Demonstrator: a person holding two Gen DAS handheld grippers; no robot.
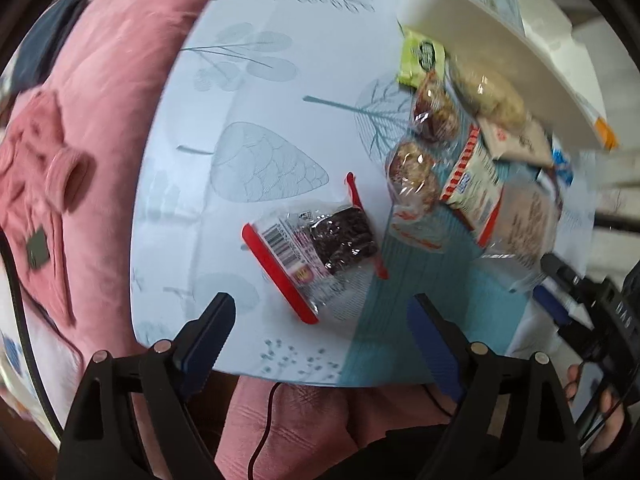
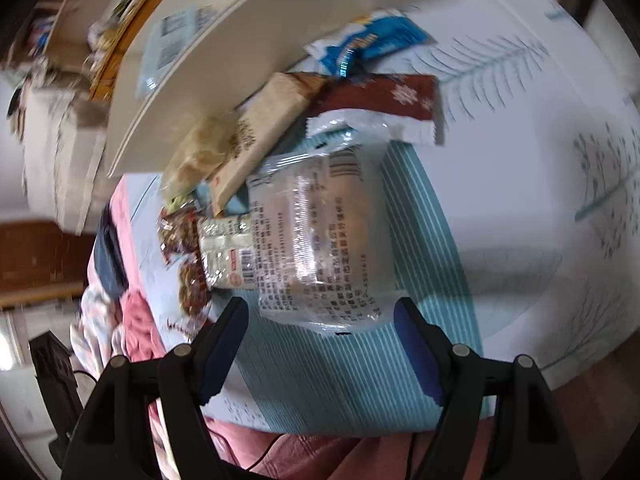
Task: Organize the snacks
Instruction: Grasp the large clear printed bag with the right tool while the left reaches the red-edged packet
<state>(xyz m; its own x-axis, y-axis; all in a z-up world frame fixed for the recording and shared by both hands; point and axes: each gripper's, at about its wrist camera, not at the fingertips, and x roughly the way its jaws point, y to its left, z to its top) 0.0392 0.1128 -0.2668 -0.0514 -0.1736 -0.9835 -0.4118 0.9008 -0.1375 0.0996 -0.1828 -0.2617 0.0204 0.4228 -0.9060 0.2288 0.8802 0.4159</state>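
Observation:
In the left wrist view my left gripper [image 1: 322,312] is open and empty, just short of a clear red-edged packet with a dark snack [image 1: 316,246] lying on the pale leaf-print tablecloth [image 1: 248,100]. Beyond it lies a heap of snacks: two clear nut-ball packets [image 1: 416,176], a green packet [image 1: 422,58], a red-striped packet [image 1: 472,184]. In the right wrist view my right gripper [image 2: 320,320] is open and empty, with a large clear printed bread packet [image 2: 324,232] just ahead of its fingertips. A white storage bin [image 2: 240,48] stands behind the heap.
A pink cushion [image 1: 92,128] lies left of the table. A brown snowflake packet [image 2: 384,100], a blue packet [image 2: 376,40] and a beige bar [image 2: 260,128] lie by the bin. The right gripper's body [image 1: 600,312] shows at the left view's right edge. The white bin [image 1: 500,52] holds packets.

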